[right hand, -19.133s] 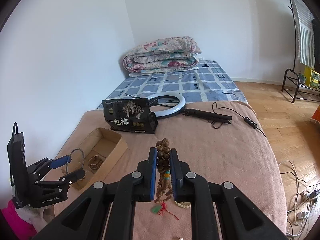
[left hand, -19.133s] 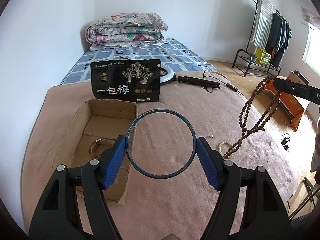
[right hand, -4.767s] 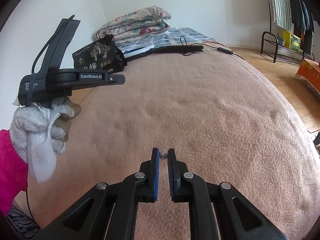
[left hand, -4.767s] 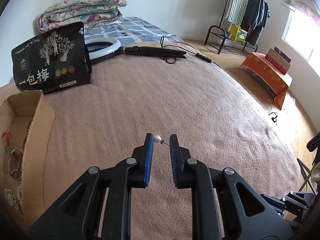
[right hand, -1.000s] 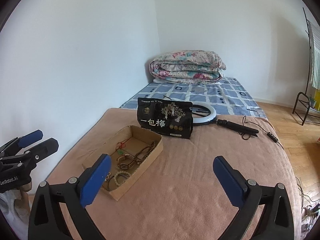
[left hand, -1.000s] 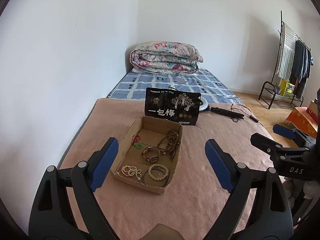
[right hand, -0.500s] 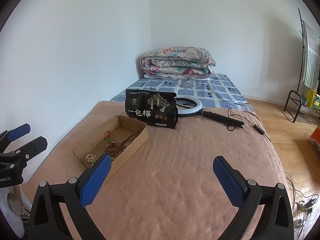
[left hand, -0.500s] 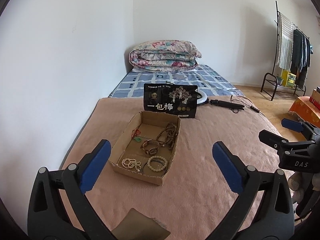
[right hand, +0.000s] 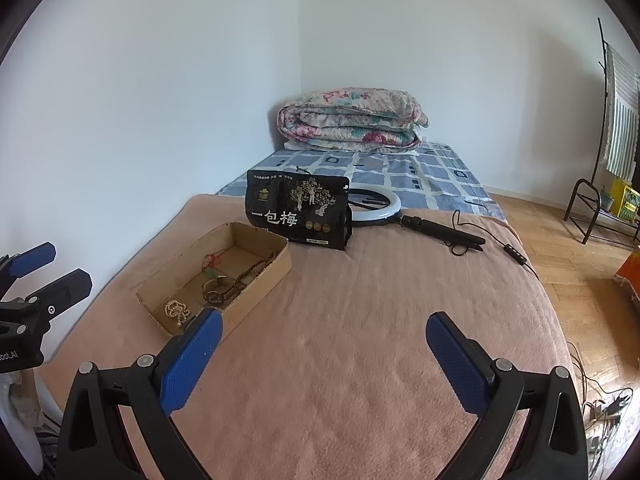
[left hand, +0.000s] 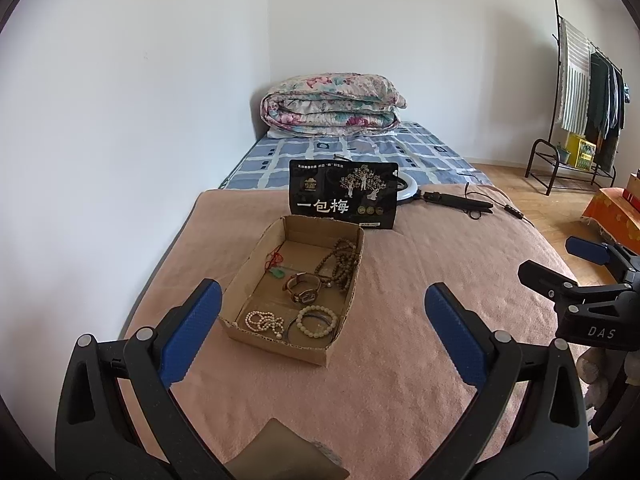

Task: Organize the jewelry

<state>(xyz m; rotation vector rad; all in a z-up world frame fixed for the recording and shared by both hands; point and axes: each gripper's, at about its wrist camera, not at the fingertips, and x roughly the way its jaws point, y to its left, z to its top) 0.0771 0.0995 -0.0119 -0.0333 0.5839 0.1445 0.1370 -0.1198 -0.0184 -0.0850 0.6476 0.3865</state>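
An open cardboard box (left hand: 236, 288) sits on the pink blanket and also shows in the right wrist view (right hand: 264, 276). Inside lie a brown bead necklace (left hand: 340, 260), a watch (left hand: 304, 286), a white pearl string (left hand: 262, 320), a pale bead bracelet (left hand: 318, 320) and a red cord with a green pendant (left hand: 276, 266). My left gripper (left hand: 320, 332) is wide open and empty, held back near the box's front. My right gripper (right hand: 320, 360) is wide open and empty, to the right of the box and apart from it.
A black snack bag (left hand: 344, 200) stands behind the box. A ring light with handle and cable (right hand: 420, 220) lies past it. A folded quilt (left hand: 332, 106) rests on the checked mattress. A clothes rack (left hand: 588, 100) stands at the right.
Both grippers have drawn back and up from the blanket over the last seconds; since half a second ago the views shifted only slightly. Both remain wide open and empty.
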